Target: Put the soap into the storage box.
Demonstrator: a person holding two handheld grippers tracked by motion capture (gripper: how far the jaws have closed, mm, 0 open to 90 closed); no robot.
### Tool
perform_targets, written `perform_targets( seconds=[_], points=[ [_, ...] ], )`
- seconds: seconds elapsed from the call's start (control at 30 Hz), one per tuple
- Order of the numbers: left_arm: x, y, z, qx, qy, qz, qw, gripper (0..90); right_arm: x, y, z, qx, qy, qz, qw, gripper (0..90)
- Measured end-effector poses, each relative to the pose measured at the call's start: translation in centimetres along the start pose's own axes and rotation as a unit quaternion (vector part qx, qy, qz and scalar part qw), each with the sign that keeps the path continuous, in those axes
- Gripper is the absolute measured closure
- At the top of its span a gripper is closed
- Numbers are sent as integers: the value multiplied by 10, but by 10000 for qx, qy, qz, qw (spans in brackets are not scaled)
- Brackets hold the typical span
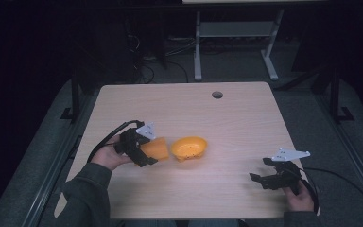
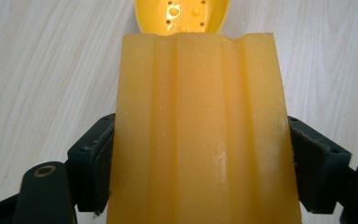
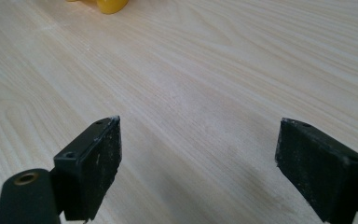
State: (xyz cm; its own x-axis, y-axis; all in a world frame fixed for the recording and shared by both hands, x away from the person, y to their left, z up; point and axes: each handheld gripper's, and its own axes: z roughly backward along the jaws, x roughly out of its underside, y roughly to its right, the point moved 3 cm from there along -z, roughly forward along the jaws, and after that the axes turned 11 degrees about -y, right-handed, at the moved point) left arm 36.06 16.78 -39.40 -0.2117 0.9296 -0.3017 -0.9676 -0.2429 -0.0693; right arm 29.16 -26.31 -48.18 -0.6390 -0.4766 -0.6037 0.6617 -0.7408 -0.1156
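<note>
My left gripper (image 1: 146,153) is shut on an orange ridged block (image 1: 155,149), held just left of a yellow perforated bowl (image 1: 189,147) on the table. In the left gripper view the orange block (image 2: 200,135) stands between both black jaws, and the bowl's (image 2: 182,15) holed inside shows just beyond its top edge. My right gripper (image 1: 261,170) rests open near the table's front right, nothing between its jaws. The right gripper view has its jaws (image 3: 198,154) wide apart over bare wood, with the bowl's (image 3: 109,5) base at the top left edge.
The light wooden table (image 1: 227,123) has a round cable hole (image 1: 217,94) near its far edge. Black cables trail from both grippers. Beyond the table stand the white legs of another desk (image 1: 197,47) on a dark floor.
</note>
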Motion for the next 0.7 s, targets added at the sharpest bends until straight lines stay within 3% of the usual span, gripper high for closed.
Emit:
perform_targets(
  seconds=[0.7],
  points=[
    [-48, -11, -3, 49, -3, -316, 9995, 208, 0, 2, 3, 110, 63, -112, 9999, 139]
  ],
)
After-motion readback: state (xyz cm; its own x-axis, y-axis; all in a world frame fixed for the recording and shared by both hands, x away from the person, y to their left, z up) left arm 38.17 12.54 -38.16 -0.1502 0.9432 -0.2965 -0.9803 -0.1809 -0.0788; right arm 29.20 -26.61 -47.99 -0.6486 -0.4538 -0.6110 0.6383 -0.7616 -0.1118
